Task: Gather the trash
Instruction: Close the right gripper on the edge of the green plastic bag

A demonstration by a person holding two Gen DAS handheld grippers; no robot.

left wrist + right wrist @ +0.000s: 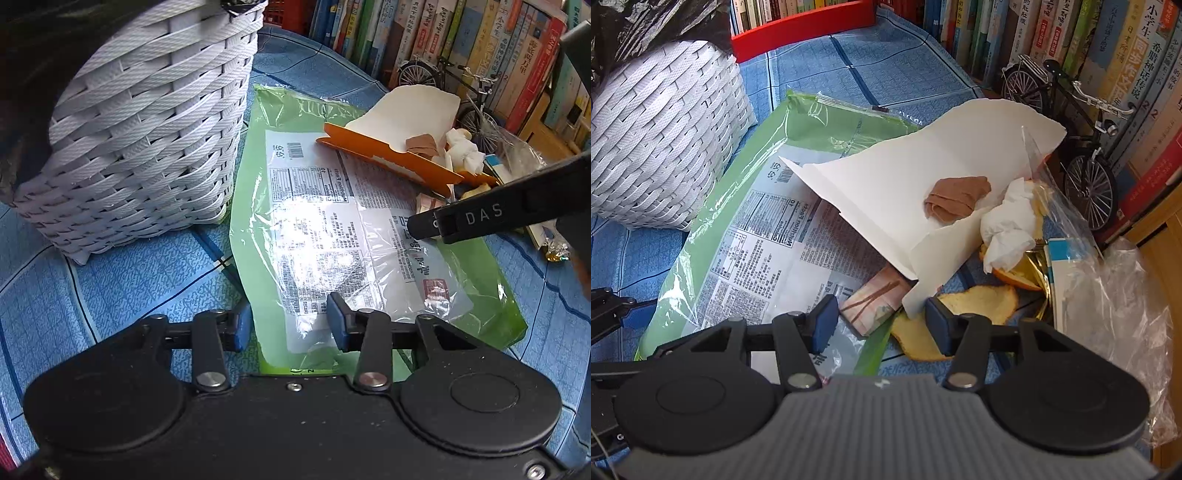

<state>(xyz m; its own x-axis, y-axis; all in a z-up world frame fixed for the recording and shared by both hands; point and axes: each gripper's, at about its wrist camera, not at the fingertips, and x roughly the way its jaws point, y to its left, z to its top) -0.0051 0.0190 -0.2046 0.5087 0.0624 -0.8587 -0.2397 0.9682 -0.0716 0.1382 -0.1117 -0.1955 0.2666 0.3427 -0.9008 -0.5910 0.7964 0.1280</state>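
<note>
1. Left gripper (290,326), nearest the left wrist camera: jaws part-open, blue pads clear of contact; nothing is clamped. No earlier frame to compare.
2. Below and between its pads lies the near end of a green bag (332,229), flat on the blue checked cloth (129,280) covering the surface. Printed label faces up, strong glare across it.
3. White woven basket (147,129) stands just left of the bag, touching or almost touching its edge; a black liner (646,26) shows at its top.
4. Right gripper (881,321): jaws wide, nothing held. Its arm reaches in from the right in the left wrist view, over the bag's right part.
5. Between the right gripper's pads, below them: a folded pinkish wrapper (871,302) with brown lines, resting on the bag's edge. Whether the pads touch it I cannot tell.
6. White card (923,184), torn, orange on its other face, leans over the bag's far right part. A brown folded scrap (956,197) rests on it.
7. Right of the card: crumpled tissue (1008,225), orange peel (979,302), gold foil (1039,280), clear plastic bag (1115,306).
8. Behind the trash: model bicycle (1071,129) upright against a row of books (1089,44). Red tray (801,27) at far left rear.
</note>
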